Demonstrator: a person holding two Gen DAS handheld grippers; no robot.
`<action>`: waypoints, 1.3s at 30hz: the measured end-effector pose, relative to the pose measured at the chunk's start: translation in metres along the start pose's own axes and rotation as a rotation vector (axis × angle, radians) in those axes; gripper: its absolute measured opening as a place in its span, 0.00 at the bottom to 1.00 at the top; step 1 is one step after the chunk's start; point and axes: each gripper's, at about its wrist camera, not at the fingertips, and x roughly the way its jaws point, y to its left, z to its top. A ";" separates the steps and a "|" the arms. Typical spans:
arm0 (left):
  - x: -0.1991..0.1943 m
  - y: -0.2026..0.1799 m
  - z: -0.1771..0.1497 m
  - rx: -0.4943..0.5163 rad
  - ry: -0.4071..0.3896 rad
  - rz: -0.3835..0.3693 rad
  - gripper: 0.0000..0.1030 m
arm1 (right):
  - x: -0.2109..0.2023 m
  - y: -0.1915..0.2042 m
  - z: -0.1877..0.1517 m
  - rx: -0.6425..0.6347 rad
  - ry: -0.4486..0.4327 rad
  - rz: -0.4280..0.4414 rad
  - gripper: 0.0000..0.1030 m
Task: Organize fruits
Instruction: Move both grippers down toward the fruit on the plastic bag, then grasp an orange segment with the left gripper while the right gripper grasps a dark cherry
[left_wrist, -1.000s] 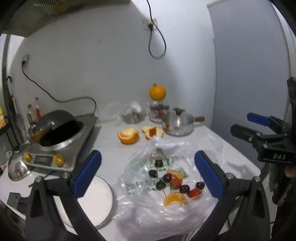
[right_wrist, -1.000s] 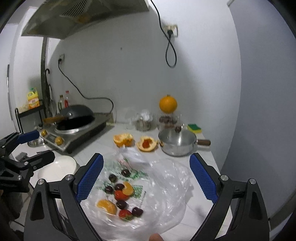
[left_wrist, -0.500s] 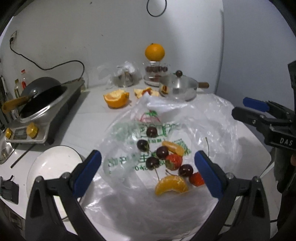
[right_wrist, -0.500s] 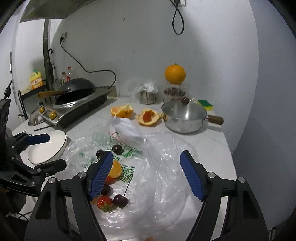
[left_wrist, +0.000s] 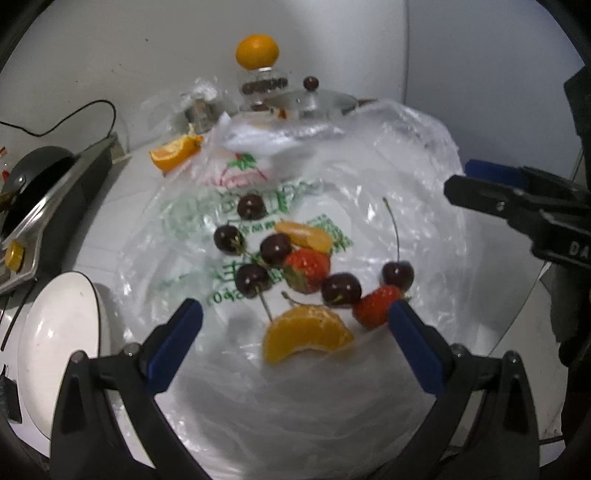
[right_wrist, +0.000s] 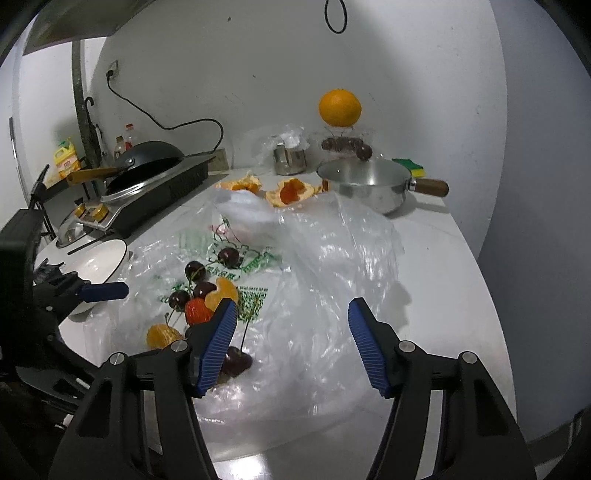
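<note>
A heap of fruit lies on a spread clear plastic bag (left_wrist: 388, 155): several dark cherries (left_wrist: 253, 278), two strawberries (left_wrist: 308, 267) and two orange segments (left_wrist: 306, 336). My left gripper (left_wrist: 294, 308) is open and hangs just over the near orange segment, touching nothing. My right gripper (right_wrist: 292, 308) is to the right of the fruit; its jaws are closing with only crinkled bag (right_wrist: 332, 251) below the gap. Its left finger (right_wrist: 218, 339) covers part of a cherry (right_wrist: 236, 360). Each gripper shows in the other's view: right gripper (left_wrist: 480, 184), left gripper (right_wrist: 103, 290).
A white plate (left_wrist: 55, 332) sits left of the bag. An induction stove with a black wok (right_wrist: 147, 162) stands at back left. Orange peels (right_wrist: 291, 190), a steel pot (right_wrist: 369, 181), and a whole orange (right_wrist: 339, 107) on a jar stand at the back. The table's edge curves on the right.
Both grippers have come down and tipped toward the fruit, which now looks larger and closer. The right gripper's jaws have narrowed. The fruit has not moved.
</note>
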 end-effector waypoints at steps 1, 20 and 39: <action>0.002 0.000 -0.001 0.002 0.008 -0.002 0.97 | 0.000 0.000 -0.002 0.001 0.002 -0.003 0.64; 0.022 0.009 -0.008 -0.030 0.099 -0.081 0.73 | 0.015 0.011 -0.015 0.018 0.054 0.022 0.50; 0.021 0.022 -0.010 -0.069 0.089 -0.211 0.52 | 0.043 0.031 -0.028 0.084 0.147 0.079 0.37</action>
